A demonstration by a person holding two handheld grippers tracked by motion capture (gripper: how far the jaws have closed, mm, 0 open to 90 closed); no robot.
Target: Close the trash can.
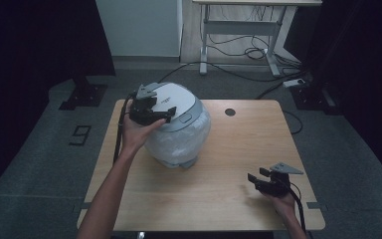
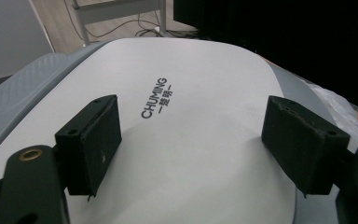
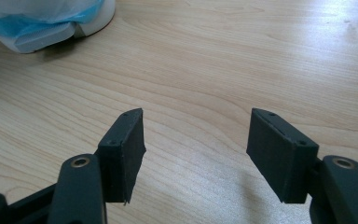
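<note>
A light wooden surface [image 1: 258,144] with a round cable hole [image 1: 230,112] stands on grey carpet [image 1: 40,149] (a black "9" [image 1: 81,134] marked at nine o'clock), while at twelve o'clock a pale wall panel [image 1: 139,27], a white-legged desk [image 1: 238,30] and trailing cables [image 1: 258,52] sit between dark curtains [image 1: 25,40].

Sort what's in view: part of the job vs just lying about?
In the job: rice cooker, its lid, left gripper open over the lid.
Lying about: right gripper idle and open over the table, desk, floor cables.
</note>
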